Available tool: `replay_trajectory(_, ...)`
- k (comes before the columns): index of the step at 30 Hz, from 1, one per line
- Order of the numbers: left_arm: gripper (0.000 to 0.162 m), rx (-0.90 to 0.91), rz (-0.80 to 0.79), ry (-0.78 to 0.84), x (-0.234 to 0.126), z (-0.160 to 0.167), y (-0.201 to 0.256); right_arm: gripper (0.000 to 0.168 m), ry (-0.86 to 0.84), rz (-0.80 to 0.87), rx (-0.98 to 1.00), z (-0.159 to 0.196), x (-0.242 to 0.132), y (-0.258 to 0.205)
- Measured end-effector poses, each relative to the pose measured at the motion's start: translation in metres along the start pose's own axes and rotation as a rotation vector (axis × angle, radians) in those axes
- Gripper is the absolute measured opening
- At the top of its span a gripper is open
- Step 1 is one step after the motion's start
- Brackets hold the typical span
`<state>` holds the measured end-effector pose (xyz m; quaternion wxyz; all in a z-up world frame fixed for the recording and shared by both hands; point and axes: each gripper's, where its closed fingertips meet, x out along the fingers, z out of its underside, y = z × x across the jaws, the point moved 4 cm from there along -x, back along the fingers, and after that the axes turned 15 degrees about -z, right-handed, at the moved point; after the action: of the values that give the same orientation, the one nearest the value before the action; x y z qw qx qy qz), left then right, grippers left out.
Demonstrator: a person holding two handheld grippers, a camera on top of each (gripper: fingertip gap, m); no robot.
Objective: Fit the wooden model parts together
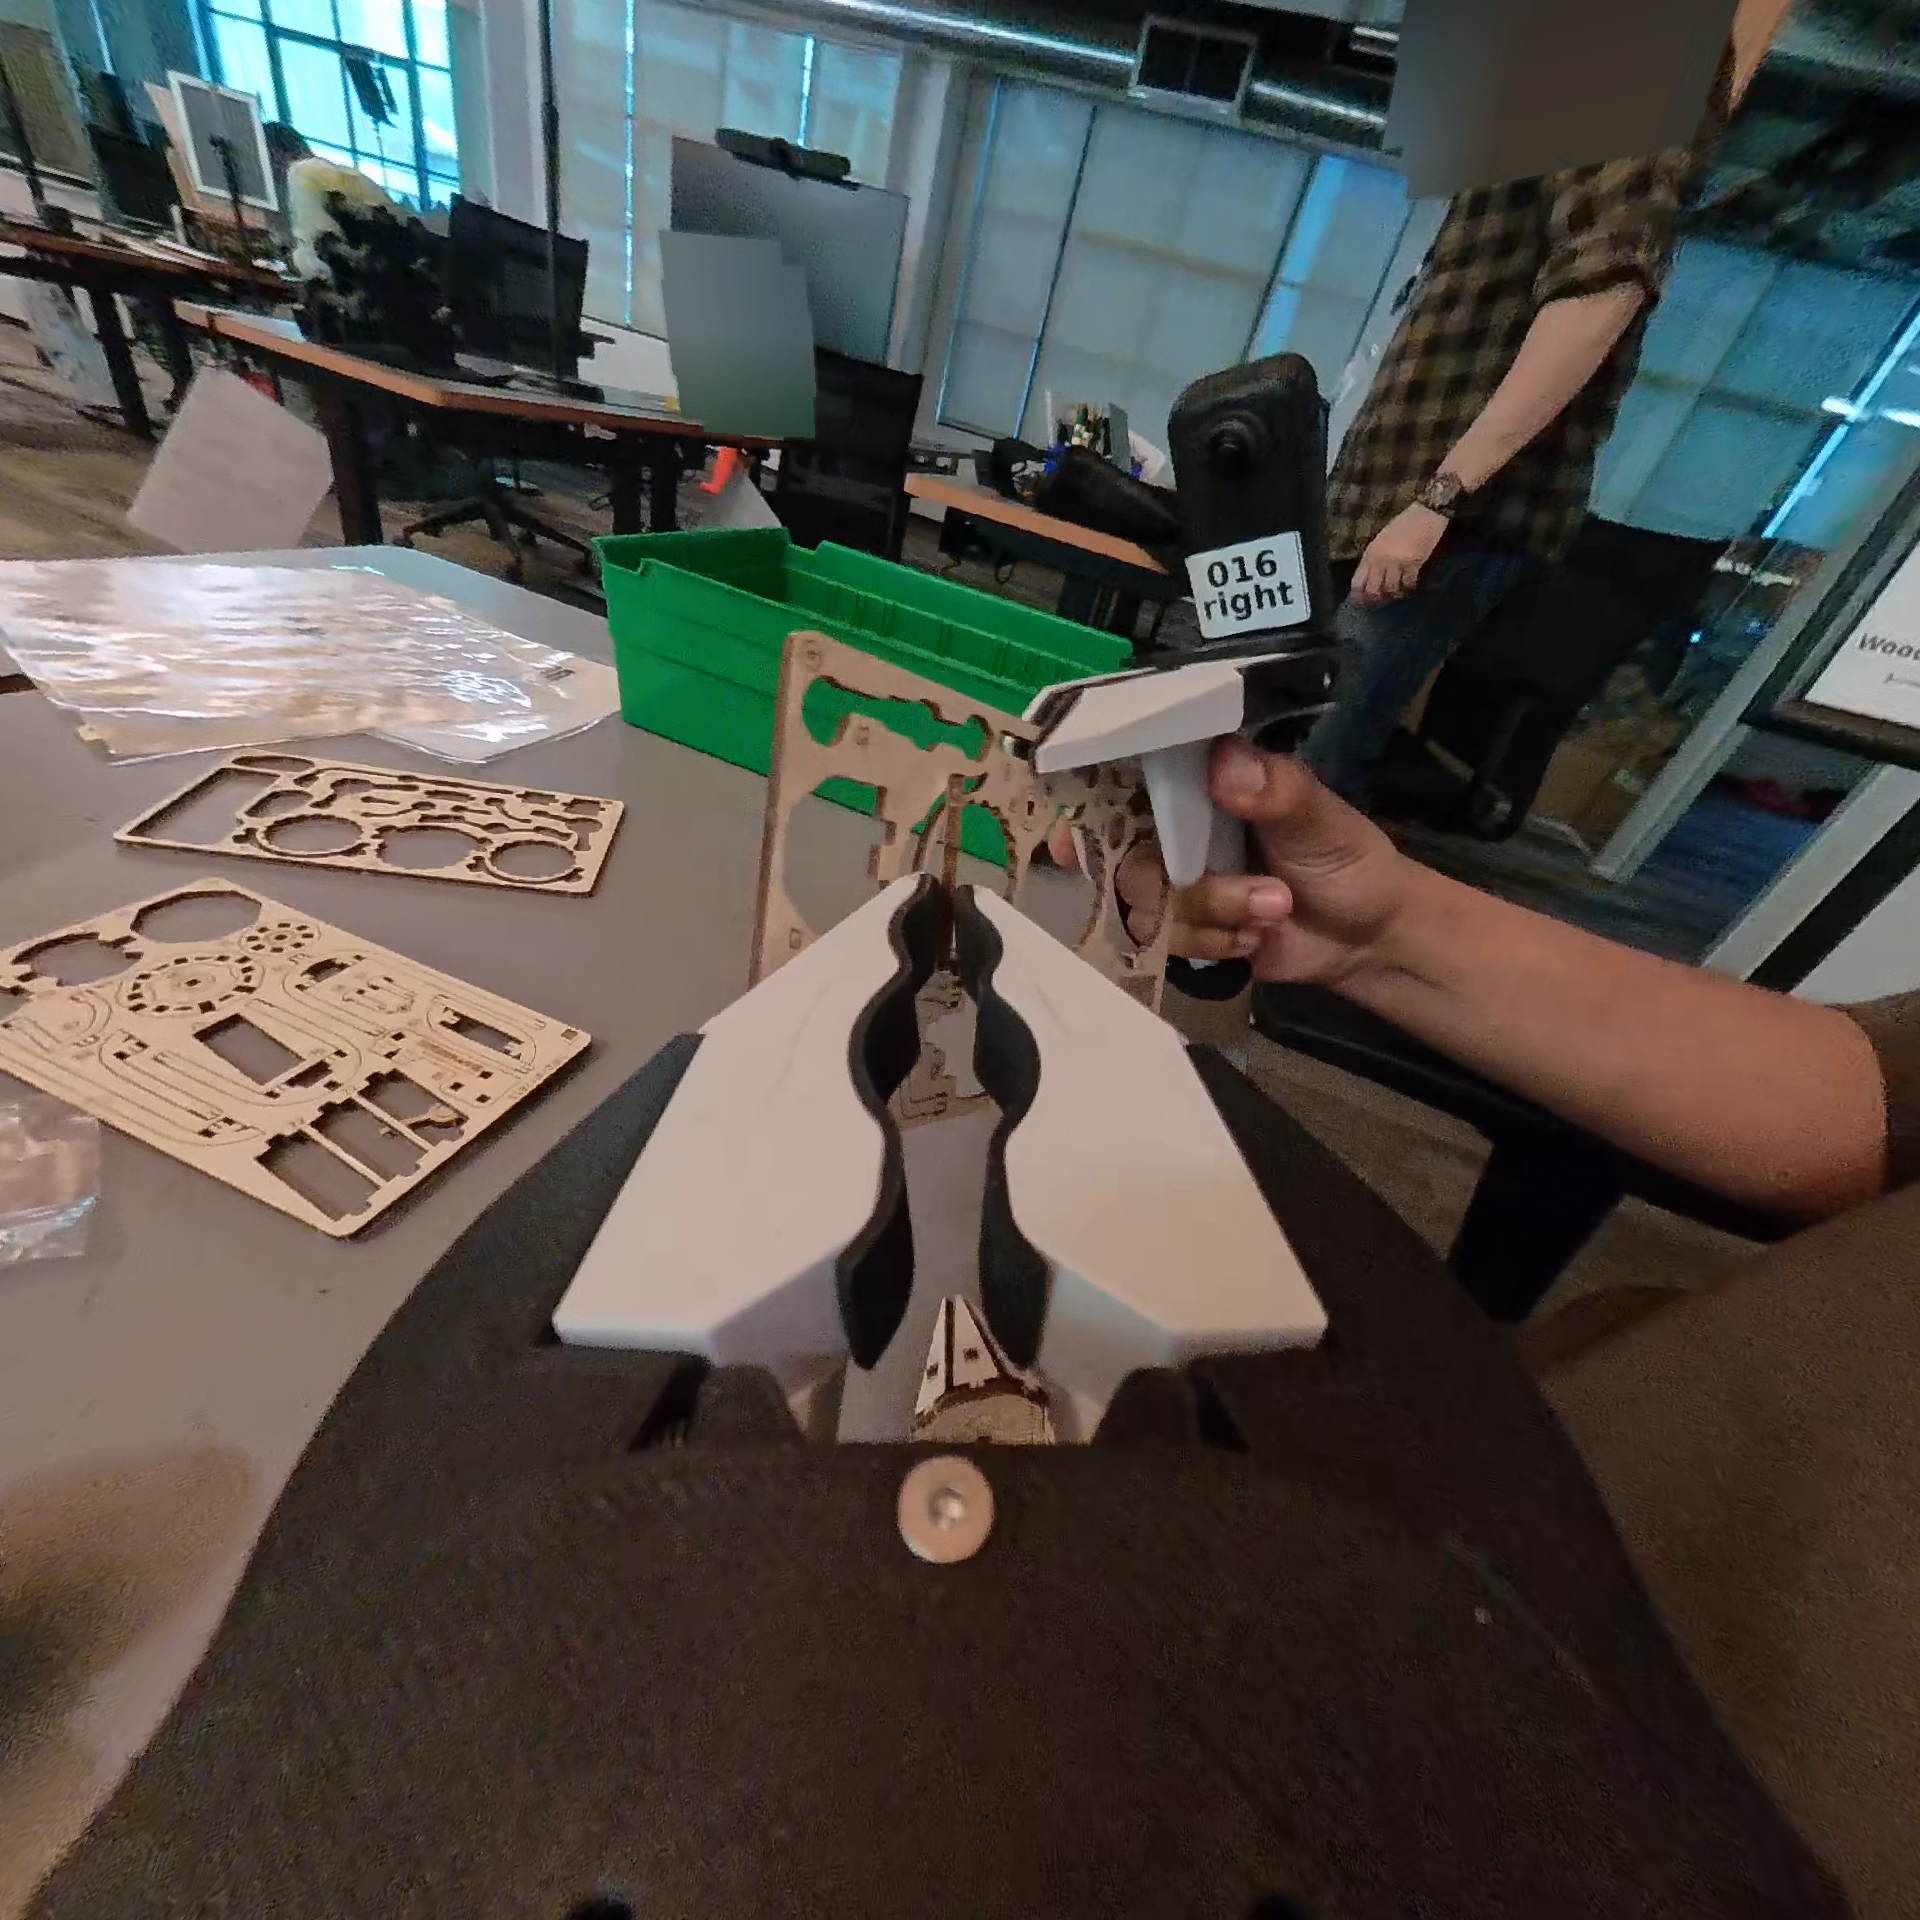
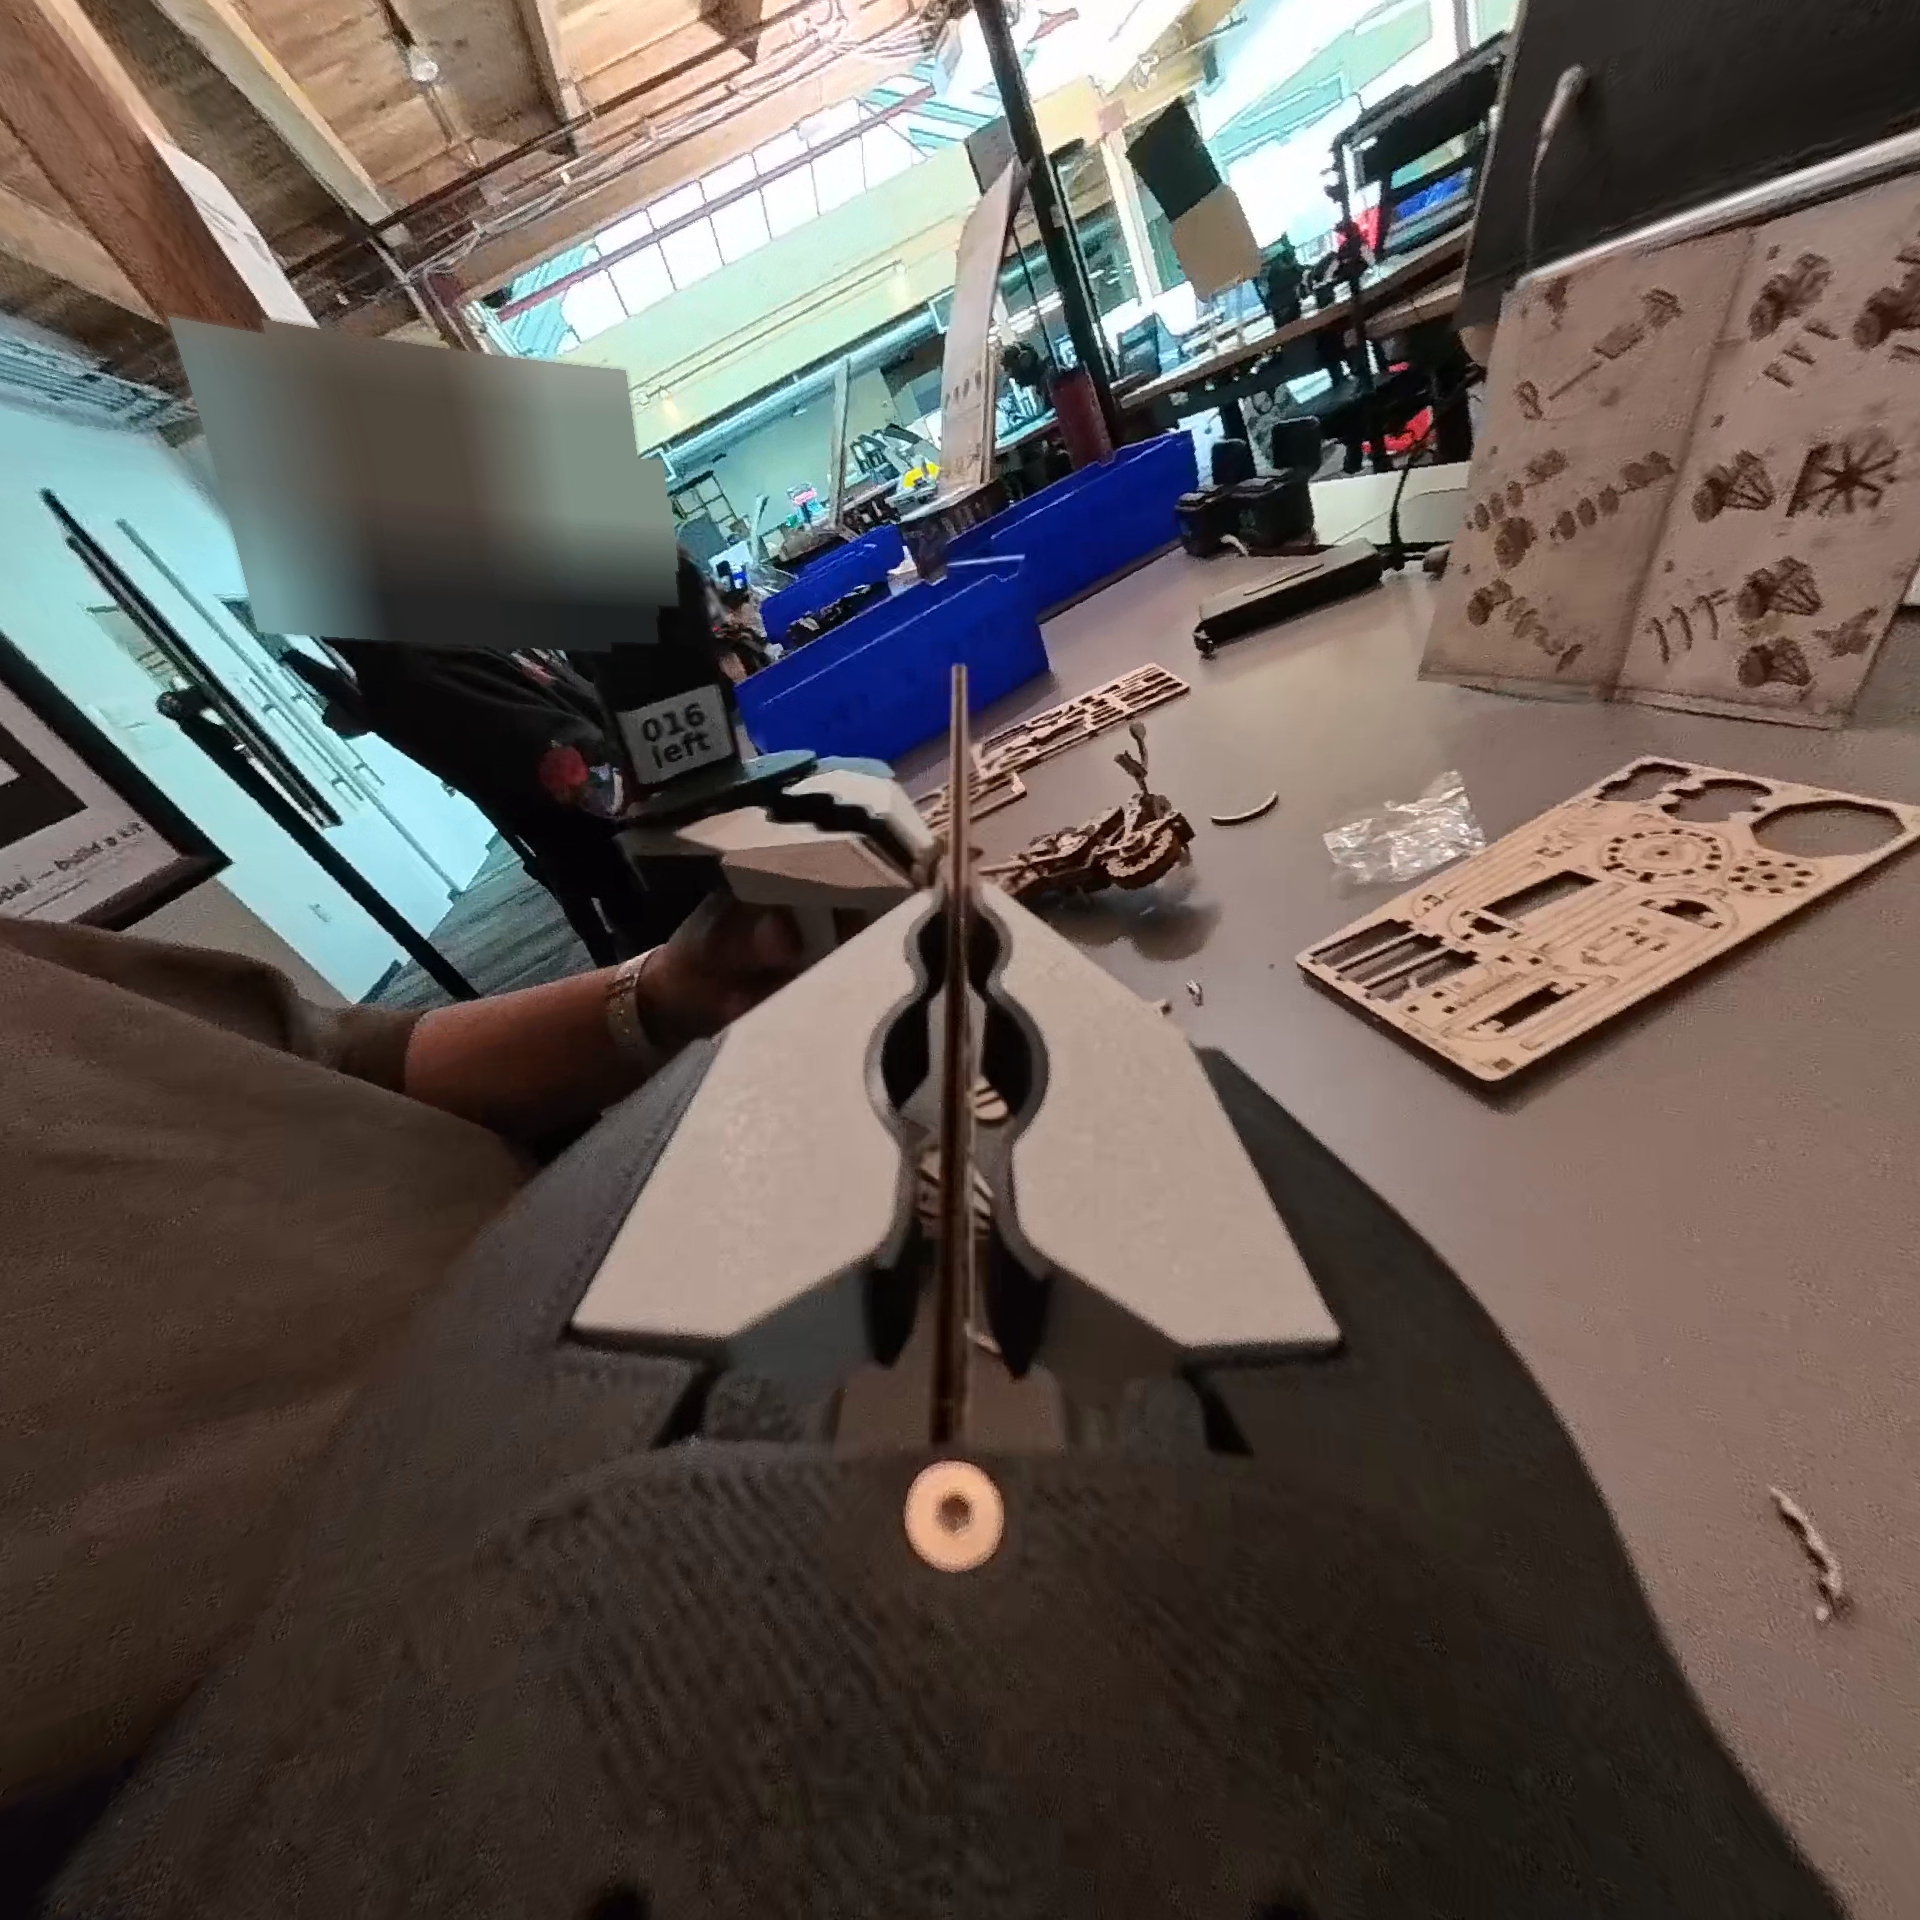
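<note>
My right gripper is shut on a thin wooden part sheet, seen edge-on in its own view. In the left wrist view the sheet stands upright above the grey table, and the right gripper clamps its upper right edge. My left gripper is closed, with its tips pinching a small thin wooden part in the middle of the sheet. In the right wrist view the left gripper meets the sheet from the left. A partly built dark wooden model lies on the table beyond.
Two cut-out wooden sheets lie to the left on the table, with clear plastic wrap and a green bin behind. Blue bins, an instruction booklet, another sheet and a person in plaid are nearby. The grippers' ends are close to 5 cm from one another. The left tips stand about 20 cm off the partly built dark wooden model.
</note>
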<state>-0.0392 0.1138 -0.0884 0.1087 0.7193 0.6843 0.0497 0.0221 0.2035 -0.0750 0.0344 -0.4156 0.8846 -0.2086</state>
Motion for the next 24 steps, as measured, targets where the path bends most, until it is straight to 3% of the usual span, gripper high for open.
replay_trajectory(4, 0.0, -0.103, 0.039, -0.009, 0.0, 0.001, -0.004, 0.0, -0.032, 0.007, -0.006, 0.002, 0.0, 0.002)
replay_trajectory(6, 0.0, -0.058, 0.081, -0.023, 0.0, 0.006, 0.004, 0.0, -0.038, 0.035, -0.001, 0.003, -0.002, 0.005)
replay_trajectory(11, 0.0, -0.055, -0.002, -0.028, 0.001, 0.002, -0.007, 0.002, -0.05, -0.029, -0.007, 0.003, 0.0, -0.003)
replay_trajectory(16, 0.0, -0.061, 0.088, -0.018, -0.001, 0.002, 0.005, 0.001, -0.025, 0.033, 0.025, 0.003, -0.005, 0.006)
replay_trajectory(20, 0.0, -0.042, -0.035, -0.023, 0.001, 0.003, -0.011, 0.001, -0.014, -0.026, 0.02, 0.001, -0.003, -0.001)
replay_trajectory(24, 0.0, -0.127, 0.014, 0.017, -0.008, -0.006, -0.018, 0.0, 0.026, -0.023, 0.019, -0.005, -0.012, 0.001)
